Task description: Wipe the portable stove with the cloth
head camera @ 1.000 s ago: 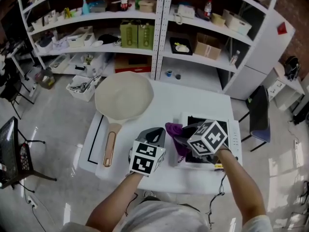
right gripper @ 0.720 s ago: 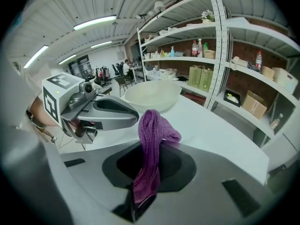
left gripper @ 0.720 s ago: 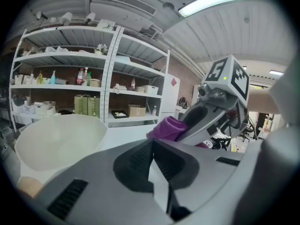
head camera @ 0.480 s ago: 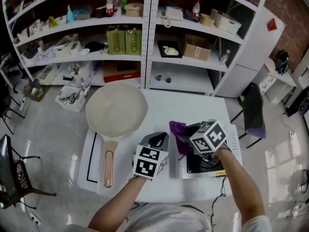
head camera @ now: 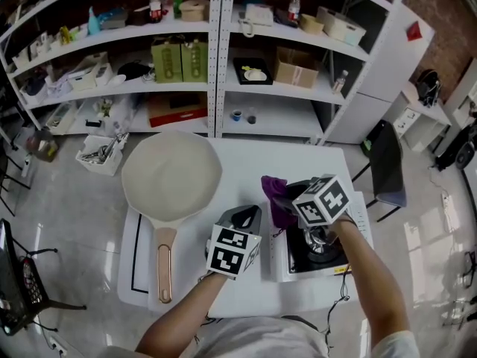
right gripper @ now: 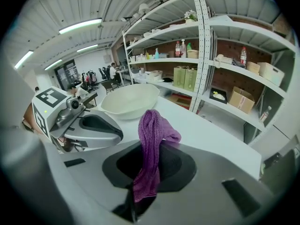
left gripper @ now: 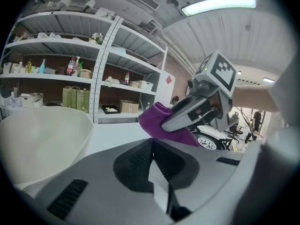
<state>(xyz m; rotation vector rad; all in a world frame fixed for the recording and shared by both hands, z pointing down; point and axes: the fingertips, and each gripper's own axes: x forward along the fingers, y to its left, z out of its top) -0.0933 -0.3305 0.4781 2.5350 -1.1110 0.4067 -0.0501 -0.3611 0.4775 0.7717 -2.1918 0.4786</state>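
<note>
The portable stove point(head camera: 350, 259) sits at the table's right, its black top and burner point(head camera: 320, 246) showing. A purple cloth point(head camera: 270, 186) hangs from my right gripper point(head camera: 280, 200), which is shut on it over the stove's far-left corner. In the right gripper view the cloth point(right gripper: 152, 125) stands up out of the shut jaws of the right gripper point(right gripper: 149, 146) and droops over them. My left gripper point(head camera: 242, 215) hovers just left of the stove, shut with nothing in it. The left gripper view shows the left gripper point(left gripper: 153, 142), and past it the right gripper's fingers point(left gripper: 187, 116) on the cloth point(left gripper: 157, 123).
A cream pan point(head camera: 171, 176) with a copper handle point(head camera: 164, 263) rests on a white board point(head camera: 134, 267) at the table's left. Shelves point(head camera: 216, 58) with boxes and bottles stand behind the table. A dark chair point(head camera: 387, 166) is at the right.
My head view has swung, so everything sits a little lower and left. The right gripper with the cloth has drawn back over the stove, uncovering the burner. The left gripper has barely moved.
</note>
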